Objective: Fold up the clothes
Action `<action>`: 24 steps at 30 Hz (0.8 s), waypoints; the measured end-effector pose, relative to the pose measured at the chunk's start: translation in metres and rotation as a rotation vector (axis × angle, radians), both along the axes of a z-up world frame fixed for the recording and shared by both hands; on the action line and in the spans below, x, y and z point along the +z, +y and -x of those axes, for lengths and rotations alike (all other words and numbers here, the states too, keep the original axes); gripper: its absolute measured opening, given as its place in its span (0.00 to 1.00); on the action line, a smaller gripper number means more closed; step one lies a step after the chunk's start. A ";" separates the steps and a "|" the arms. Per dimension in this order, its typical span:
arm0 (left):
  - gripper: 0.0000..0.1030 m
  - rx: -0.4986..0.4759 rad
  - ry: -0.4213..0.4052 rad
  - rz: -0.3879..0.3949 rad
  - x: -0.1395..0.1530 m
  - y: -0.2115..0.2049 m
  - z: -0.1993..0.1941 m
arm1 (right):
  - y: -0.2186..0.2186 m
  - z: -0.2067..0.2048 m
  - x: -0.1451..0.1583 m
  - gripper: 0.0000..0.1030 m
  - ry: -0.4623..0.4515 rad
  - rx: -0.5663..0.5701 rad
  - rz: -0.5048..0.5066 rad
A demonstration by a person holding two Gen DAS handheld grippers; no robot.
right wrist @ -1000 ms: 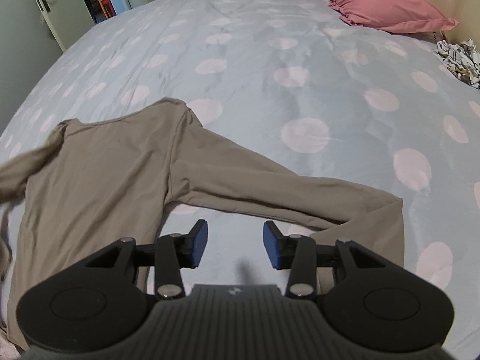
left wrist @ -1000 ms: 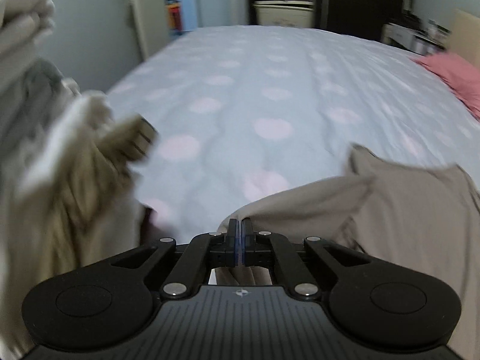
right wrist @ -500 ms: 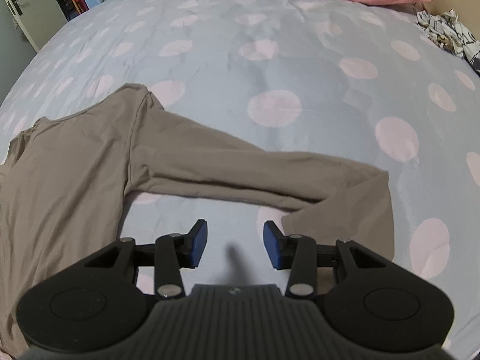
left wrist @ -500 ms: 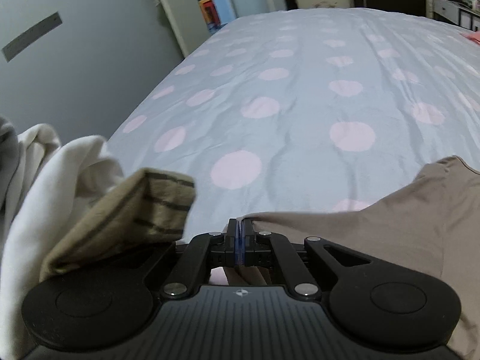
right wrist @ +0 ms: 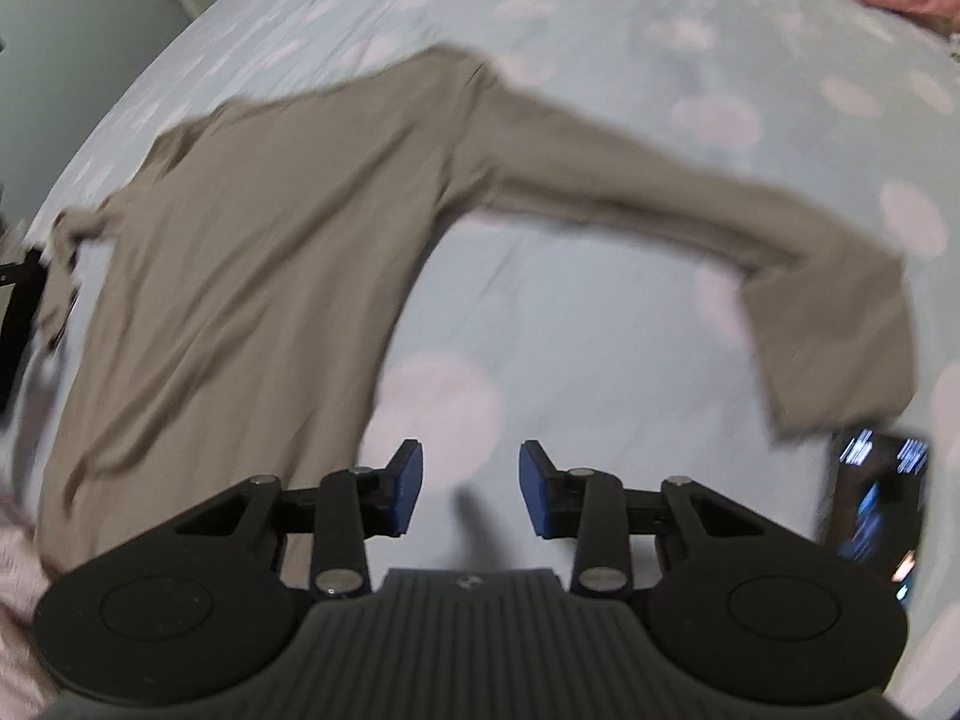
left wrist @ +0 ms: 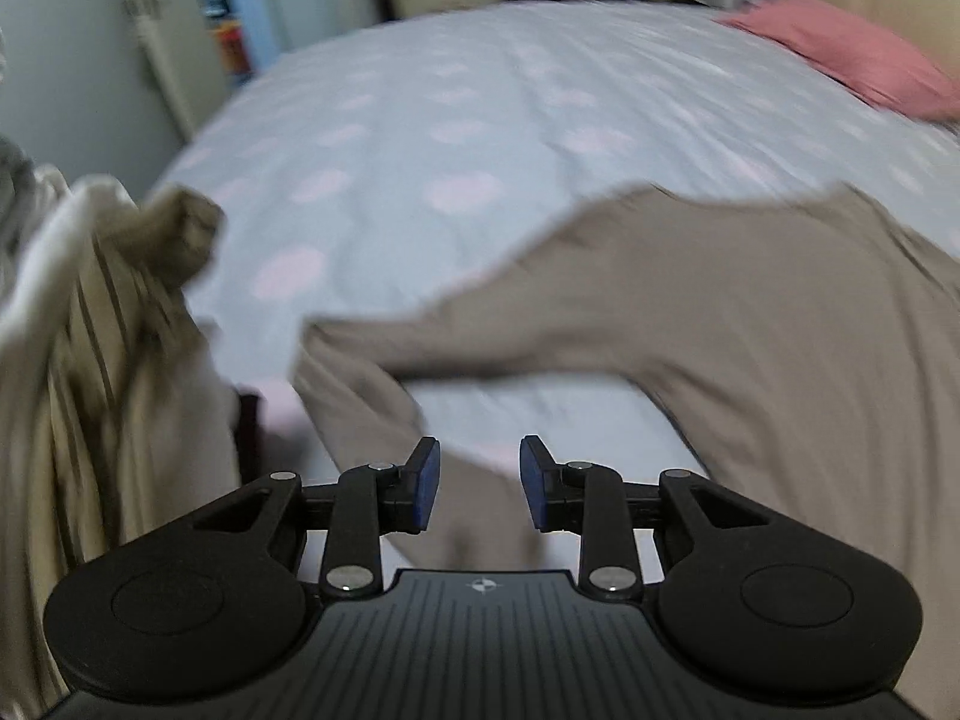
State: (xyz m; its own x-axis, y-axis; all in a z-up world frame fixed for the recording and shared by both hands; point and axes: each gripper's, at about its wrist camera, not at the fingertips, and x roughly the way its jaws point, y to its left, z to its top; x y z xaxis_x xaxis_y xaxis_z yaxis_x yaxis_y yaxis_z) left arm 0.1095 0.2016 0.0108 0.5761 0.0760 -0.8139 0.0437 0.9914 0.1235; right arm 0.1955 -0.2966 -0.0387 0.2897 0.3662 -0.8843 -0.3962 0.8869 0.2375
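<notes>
Beige long-sleeved shirt [right wrist: 252, 276] lies spread on the spotted bed [right wrist: 600, 330]. Left hand-held gripper [left wrist: 479, 483] hovers over one sleeve, right hand-held gripper [right wrist: 470, 487] over bare sheet; both gape wide, holding nothing. Motion blur smears fabric edges.

Blue bedspread [left wrist: 480, 120] with pink dots, pink pillow [left wrist: 852, 54], pale door [left wrist: 144, 30], dim blurred room

No legible text or labels.

Left tool [left wrist: 479, 483] and right tool [right wrist: 469, 489] — both with jaws spread wide, gripping nothing.
</notes>
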 end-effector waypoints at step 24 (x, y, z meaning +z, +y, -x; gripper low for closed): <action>0.38 -0.346 0.317 0.210 -0.077 -0.062 0.159 | 0.005 0.130 -0.046 0.32 0.183 0.250 -0.034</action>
State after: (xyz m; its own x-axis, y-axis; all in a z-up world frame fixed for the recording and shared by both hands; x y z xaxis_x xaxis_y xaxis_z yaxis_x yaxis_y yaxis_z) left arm -0.0493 0.1393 -0.0663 0.2613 -0.2597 -0.9297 0.3770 0.9141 -0.1494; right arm 0.0653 -0.2917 -0.0849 0.0239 0.4365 -0.8994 -0.5485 0.7579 0.3533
